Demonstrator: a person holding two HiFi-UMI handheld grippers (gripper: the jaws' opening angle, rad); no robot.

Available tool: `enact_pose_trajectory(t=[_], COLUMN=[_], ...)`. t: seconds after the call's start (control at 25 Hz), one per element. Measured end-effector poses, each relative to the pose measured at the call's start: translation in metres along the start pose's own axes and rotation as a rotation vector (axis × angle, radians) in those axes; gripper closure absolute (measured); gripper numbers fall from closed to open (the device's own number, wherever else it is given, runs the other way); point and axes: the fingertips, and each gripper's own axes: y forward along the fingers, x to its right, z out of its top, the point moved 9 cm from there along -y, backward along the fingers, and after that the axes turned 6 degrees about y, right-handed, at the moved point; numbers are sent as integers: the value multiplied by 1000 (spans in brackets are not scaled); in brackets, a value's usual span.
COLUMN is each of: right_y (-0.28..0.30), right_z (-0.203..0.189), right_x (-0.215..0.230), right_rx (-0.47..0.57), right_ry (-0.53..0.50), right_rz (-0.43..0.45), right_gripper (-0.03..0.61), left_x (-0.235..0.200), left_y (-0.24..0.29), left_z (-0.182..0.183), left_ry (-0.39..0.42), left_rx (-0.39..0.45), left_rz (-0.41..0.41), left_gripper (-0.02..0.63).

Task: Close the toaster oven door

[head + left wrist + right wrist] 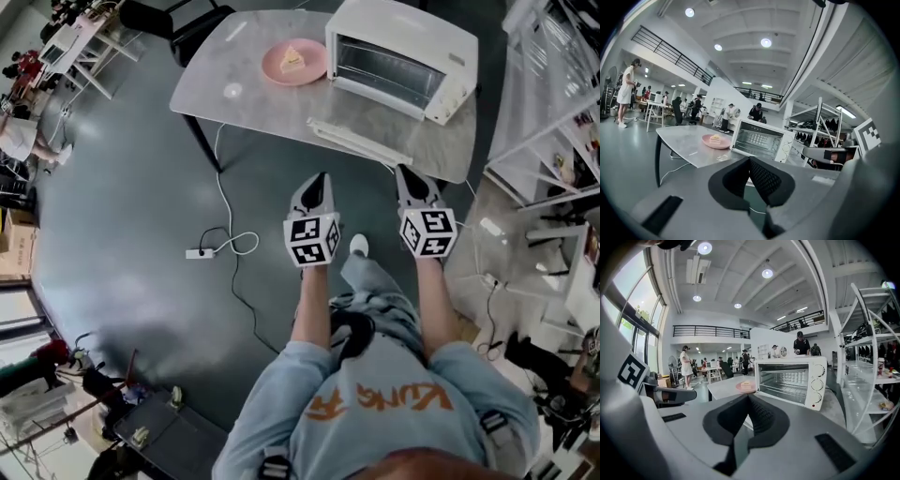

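Observation:
A white toaster oven (398,56) stands at the right end of a grey table (253,94). Its glass door (361,141) hangs open and lies flat toward me. Both grippers are held out short of the table's near edge, over the floor. My left gripper (322,178) is shut and empty, pointing at the table left of the door. My right gripper (405,172) is also shut and empty, just below the door's right end. In the left gripper view the oven (761,140) shows beyond the shut jaws (750,161). In the right gripper view the oven (790,380) stands ahead of the shut jaws (749,399).
A pink plate (293,63) with a slice of cake sits left of the oven. White shelving racks (553,112) stand close on the right. A power strip (199,253) and its cable lie on the floor to the left. People stand far off in the hall.

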Motion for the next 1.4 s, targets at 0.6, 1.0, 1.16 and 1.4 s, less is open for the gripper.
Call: enact_pose_trajectory(t=[0.6,1.0,1.16,1.4], right_y=[128,141,141,140], right_z=[35,41,16,-19], right_x=[79,86,80,63], right_rx=[-60,-70,-103,-174], right_ry=[84,59,72,29], right_rz=[11,-61,-99,-140], right_gripper=[581,581,581,581], left_x=[-10,-25,-32,-31], left_y=[139,175,181,187], left_z=[60,58,39,9], left_ry=[60,75,97,199], left_rx=[-66,-116,-183,-277], left_rz=[5,-68,-119,-234], left_gripper=[612,612,612,612])
